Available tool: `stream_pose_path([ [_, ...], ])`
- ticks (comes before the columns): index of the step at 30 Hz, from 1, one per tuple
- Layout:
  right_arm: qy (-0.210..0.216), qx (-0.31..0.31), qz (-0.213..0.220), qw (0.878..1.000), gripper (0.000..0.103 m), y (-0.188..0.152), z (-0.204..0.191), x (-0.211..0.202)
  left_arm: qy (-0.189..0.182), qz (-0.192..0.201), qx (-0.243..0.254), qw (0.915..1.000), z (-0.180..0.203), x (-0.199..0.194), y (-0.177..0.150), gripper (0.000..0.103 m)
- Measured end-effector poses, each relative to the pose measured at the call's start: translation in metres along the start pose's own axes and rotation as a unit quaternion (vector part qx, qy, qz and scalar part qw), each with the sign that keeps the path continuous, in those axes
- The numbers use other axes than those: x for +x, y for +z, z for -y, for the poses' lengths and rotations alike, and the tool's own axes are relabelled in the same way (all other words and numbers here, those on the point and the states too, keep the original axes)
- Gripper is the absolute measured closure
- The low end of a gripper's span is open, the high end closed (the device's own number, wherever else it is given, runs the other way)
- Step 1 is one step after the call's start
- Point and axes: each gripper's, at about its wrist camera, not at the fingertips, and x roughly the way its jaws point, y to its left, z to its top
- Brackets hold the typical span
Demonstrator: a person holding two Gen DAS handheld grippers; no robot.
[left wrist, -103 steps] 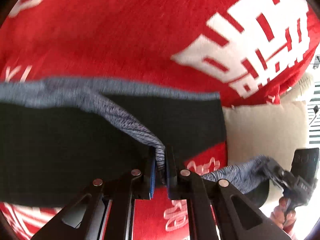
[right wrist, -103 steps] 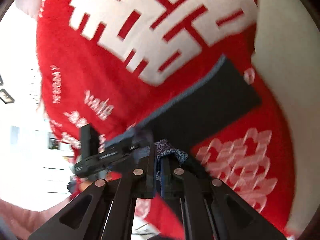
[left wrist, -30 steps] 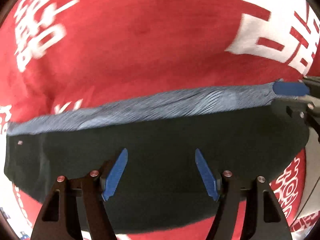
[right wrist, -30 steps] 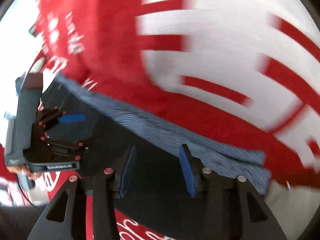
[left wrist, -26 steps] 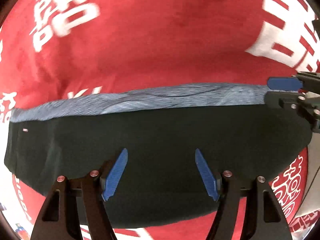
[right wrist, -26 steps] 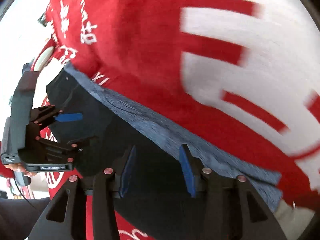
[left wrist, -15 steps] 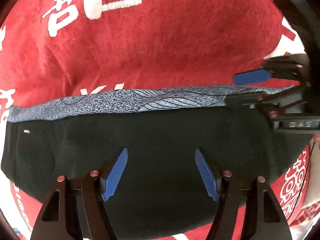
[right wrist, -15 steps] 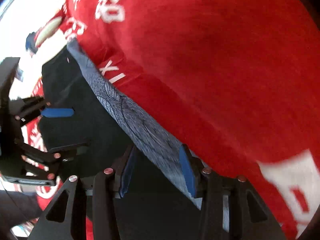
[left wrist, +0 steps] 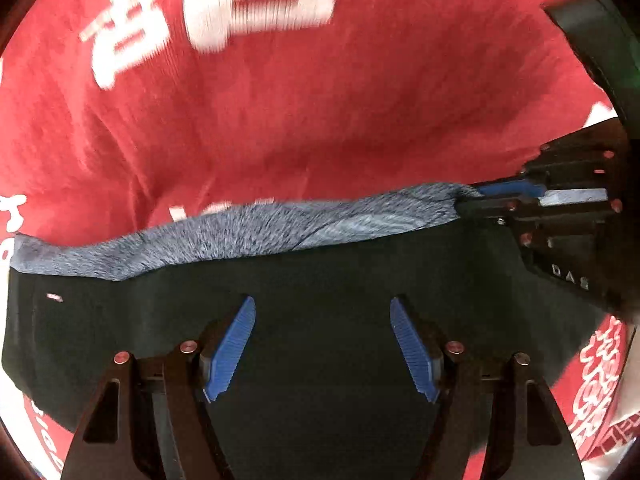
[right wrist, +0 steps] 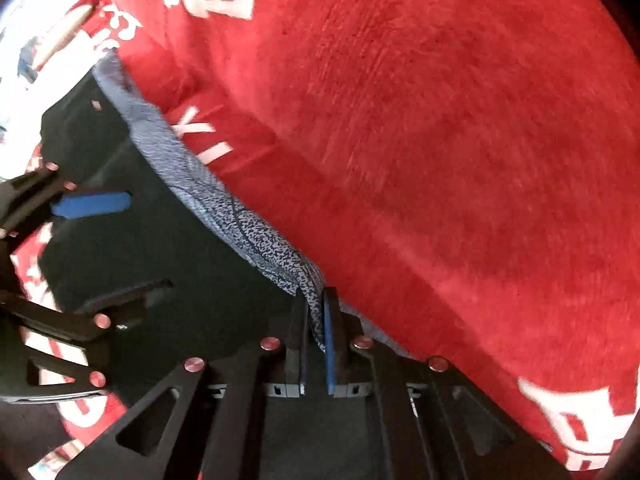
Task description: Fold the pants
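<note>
Black pants [left wrist: 320, 280] with a grey-blue patterned waistband [left wrist: 240, 232] lie folded on a red blanket [left wrist: 320, 112]. My left gripper [left wrist: 322, 344] is open and empty, hovering over the black fabric. My right gripper [right wrist: 316, 320] is shut on the waistband [right wrist: 256, 240] near its right end. It also shows in the left wrist view [left wrist: 516, 196], at the band's right end. The left gripper shows in the right wrist view [right wrist: 100, 240], open, over the black pants [right wrist: 160, 240].
The red blanket [right wrist: 440, 140] with white lettering covers the surface all around. Bright, washed-out room clutter [right wrist: 40, 52] shows past its far left edge. A pale surface [left wrist: 628, 420] shows at the blanket's right edge.
Both grippers let go of the pants and opened. Since half a second ago my right gripper has shut on the waistband's right end. The left gripper stays open over the black fabric.
</note>
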Motion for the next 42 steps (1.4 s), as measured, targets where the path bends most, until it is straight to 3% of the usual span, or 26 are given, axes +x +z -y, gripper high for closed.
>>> stream_pose_path([
  [1,0.000,0.001,-0.015,1.000,0.093,-0.001,-0.003,0.010,0.001,-0.015,0.000,0.9999,-0.003,0.009,-0.001,0.031],
  [4,-0.018,0.030,0.000,0.999,0.086,-0.009,-0.006,0.003,0.003,-0.006,0.018,0.9998,0.000,0.002,-0.005,0.030],
  [7,-0.002,0.099,0.032,0.995,0.050,-0.037,0.007,-0.028,-0.003,0.008,0.005,1.0000,-0.006,-0.010,-0.006,0.030],
  [10,0.019,0.226,0.068,0.972,0.049,-0.090,0.031,-0.059,0.001,0.007,-0.008,0.9999,-0.017,-0.014,-0.007,0.030],
  [13,0.026,0.385,0.093,0.918,0.049,-0.169,0.060,-0.082,0.005,-0.014,-0.024,0.9996,-0.020,-0.012,-0.014,0.030],
  [16,0.044,0.536,0.111,0.836,0.049,-0.256,0.083,-0.088,0.003,-0.019,-0.022,0.9996,-0.012,-0.011,-0.031,0.030],
  [20,0.067,0.633,0.140,0.759,0.049,-0.323,0.090,-0.074,-0.002,-0.016,0.000,0.9999,0.023,-0.011,-0.035,0.030],
  [22,0.075,0.654,0.159,0.736,0.049,-0.338,0.093,-0.067,-0.005,-0.013,0.015,0.9998,0.039,-0.009,-0.036,0.030],
  [26,0.097,0.677,0.186,0.705,0.049,-0.356,0.102,-0.049,-0.007,-0.012,0.029,0.9995,0.063,0.001,-0.040,0.030],
  [31,0.093,0.676,0.205,0.702,0.048,-0.355,0.112,-0.045,0.010,-0.002,0.032,0.9994,0.079,0.011,-0.051,0.028],
  [32,0.087,0.677,0.191,0.705,0.063,-0.353,0.115,-0.043,0.014,0.000,0.032,0.9994,0.077,0.015,-0.053,0.025],
  [34,0.079,0.674,0.174,0.714,0.085,-0.352,0.131,-0.049,0.017,0.000,0.034,0.9993,0.079,0.016,-0.056,0.025],
  [35,0.075,0.666,0.175,0.721,0.088,-0.351,0.132,-0.056,0.018,-0.003,0.036,0.9992,0.081,0.014,-0.057,0.025],
  [39,0.033,0.617,0.199,0.760,0.090,-0.346,0.120,-0.099,0.008,-0.015,0.053,0.9985,0.101,0.000,-0.067,0.025],
  [42,0.029,0.616,0.185,0.765,0.090,-0.357,0.114,-0.103,-0.003,-0.023,0.065,0.9976,0.117,0.001,-0.083,0.025],
])
